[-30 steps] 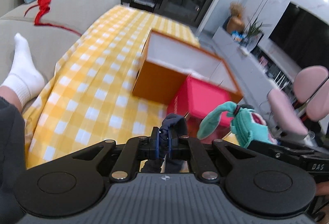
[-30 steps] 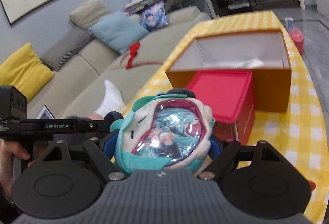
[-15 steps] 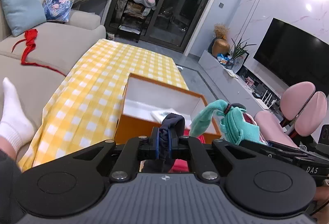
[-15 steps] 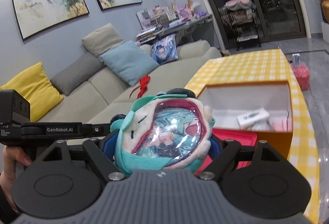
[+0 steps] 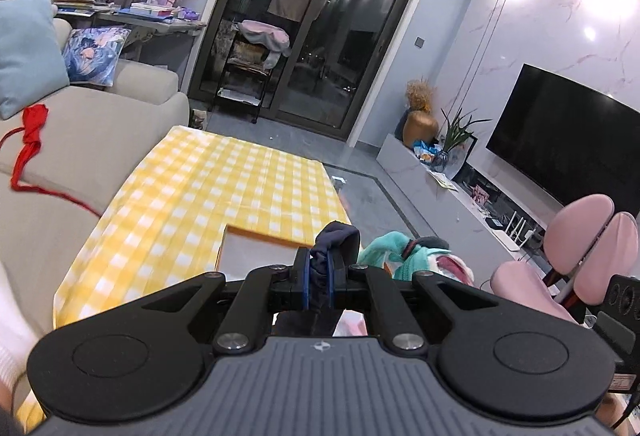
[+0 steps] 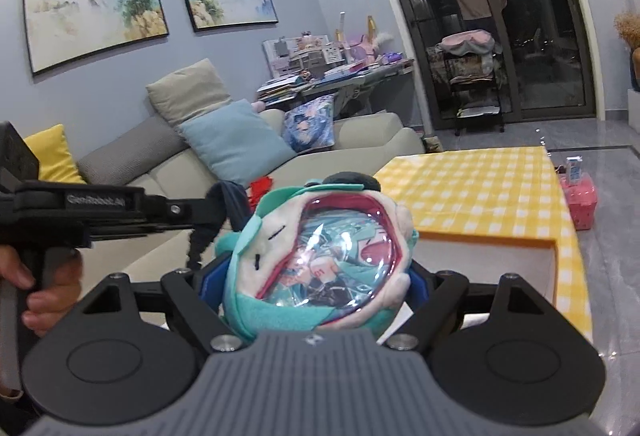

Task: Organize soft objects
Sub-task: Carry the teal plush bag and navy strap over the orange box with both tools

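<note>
The teal plush pouch (image 6: 324, 260) with a shiny clear window sits squeezed between the fingers of the right gripper (image 6: 316, 276), above the near edge of the orange box (image 6: 488, 240). Just beside it, the left gripper (image 5: 319, 274) is closed tight on a dark navy cloth (image 5: 334, 240). The box stands on the yellow checked tablecloth (image 5: 224, 187), next to the beige sofa (image 5: 100, 127). Compared with half a second ago, both grippers point higher: the box interior and the red lid have almost left the view.
</note>
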### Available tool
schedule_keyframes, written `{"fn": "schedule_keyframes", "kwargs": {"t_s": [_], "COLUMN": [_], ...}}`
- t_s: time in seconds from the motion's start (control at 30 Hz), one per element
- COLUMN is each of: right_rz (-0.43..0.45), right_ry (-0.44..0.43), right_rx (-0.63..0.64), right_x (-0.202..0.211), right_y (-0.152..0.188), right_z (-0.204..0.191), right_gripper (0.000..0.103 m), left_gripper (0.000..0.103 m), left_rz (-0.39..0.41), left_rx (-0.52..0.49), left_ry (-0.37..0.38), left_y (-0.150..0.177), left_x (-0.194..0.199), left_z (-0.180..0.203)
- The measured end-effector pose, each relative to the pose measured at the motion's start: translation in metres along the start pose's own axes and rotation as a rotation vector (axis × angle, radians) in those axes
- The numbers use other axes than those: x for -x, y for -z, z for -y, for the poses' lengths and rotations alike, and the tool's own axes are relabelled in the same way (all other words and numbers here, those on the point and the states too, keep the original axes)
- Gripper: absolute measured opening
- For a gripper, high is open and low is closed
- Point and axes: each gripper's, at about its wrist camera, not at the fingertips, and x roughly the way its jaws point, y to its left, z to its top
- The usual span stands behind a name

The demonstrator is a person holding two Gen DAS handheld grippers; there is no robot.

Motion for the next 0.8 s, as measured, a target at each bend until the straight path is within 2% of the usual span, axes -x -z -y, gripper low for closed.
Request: {"fn": "schedule_keyframes", "kwargs": {"t_s": [0.17,0.33,0.5,0.6,0.7,0.8], "right_rz": [-0.004,-0.014,-0.022,-0.025,-0.044,-0.138], "right_ry": [0.031,0.079,0.130,0.132,0.106,0.098], "right_rx": [-0.015,-0.036,-0.113,-0.162,-0.211,-0.190], "right_x": [-0.035,-0.068,-0.098,-0.113,-0.131,-0.154], "right_y": [-0.014,-0.022,-0.027,-0.030,-0.024,-0.005], "right_z": [0.032,0.070,0.115,0.133,0.142,0.139], "right_gripper": [0.082,0.082,0.082,0.082,0.082,0.082], "left_gripper": [0.009,0.009,0.009,0.009,0.009,0.009], "left_rz": [-0.037,-0.058,-0.015,0.027,-0.021,-0.081], "left_rx": [0.044,0.078,0.112,0.162,0.199,0.241], "left_ry": [0.045,0.026,-0.029,-0.063,-0.049,-0.079], "left_y": [-0.012,-0.023,-0.038,-0.046,-0.041,-0.026], "left_x": [-0.040,-0.090,-0.129,-0.138,-0.151,-0.169], "left_z": [-0.008,-0.015,-0.013,-0.017,-0.024,-0.038]}}
